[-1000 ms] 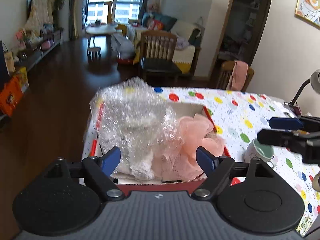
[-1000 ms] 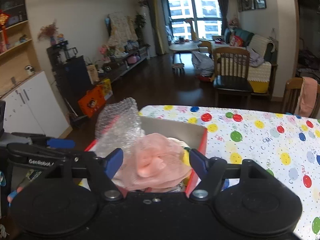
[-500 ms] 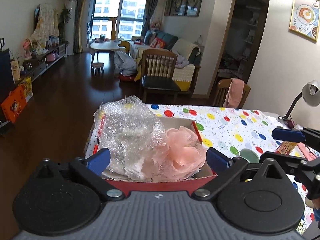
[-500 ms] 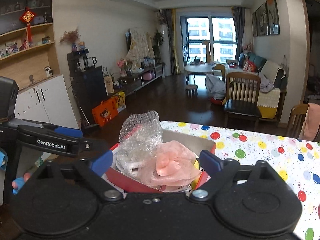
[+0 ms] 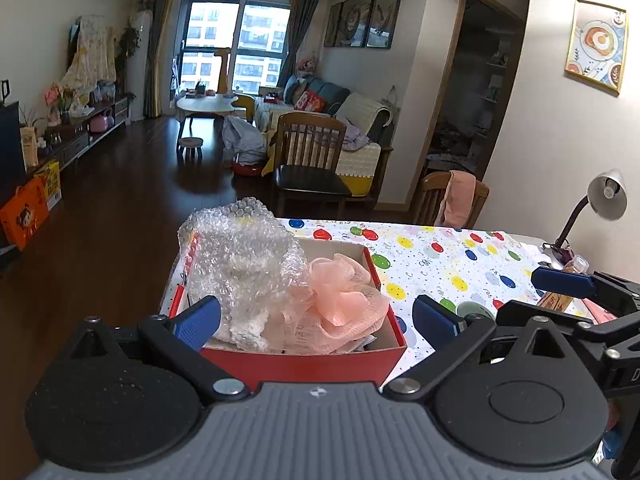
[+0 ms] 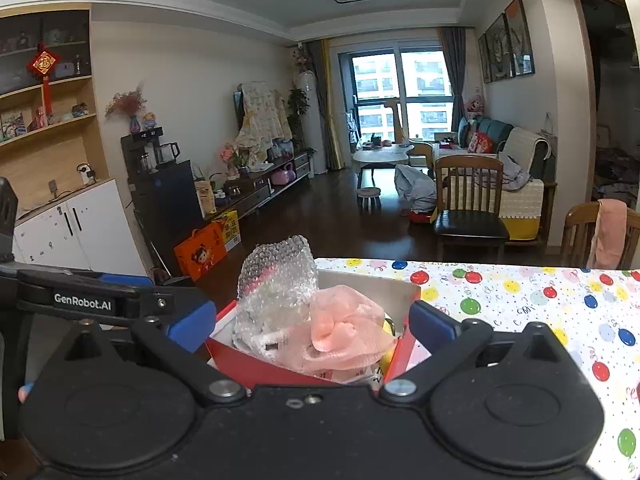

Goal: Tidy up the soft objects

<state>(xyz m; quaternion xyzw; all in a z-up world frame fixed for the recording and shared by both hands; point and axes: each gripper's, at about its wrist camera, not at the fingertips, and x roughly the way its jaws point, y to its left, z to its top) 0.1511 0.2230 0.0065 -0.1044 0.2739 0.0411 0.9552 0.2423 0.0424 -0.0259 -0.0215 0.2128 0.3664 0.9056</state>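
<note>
On the table's left end sits a red box (image 5: 304, 360) stuffed with crumpled bubble wrap (image 5: 240, 264) at its left and a pink mesh pouf (image 5: 344, 300) at its right (both poking above the rim). Left gripper (image 5: 316, 320) is spread wide, grasping nothing. Right gripper (image 6: 312, 322) has jaws opening, pads clear of the box, nothing pinched. Spotted tablecloth (image 5: 440, 264) stretches rightward.
</note>
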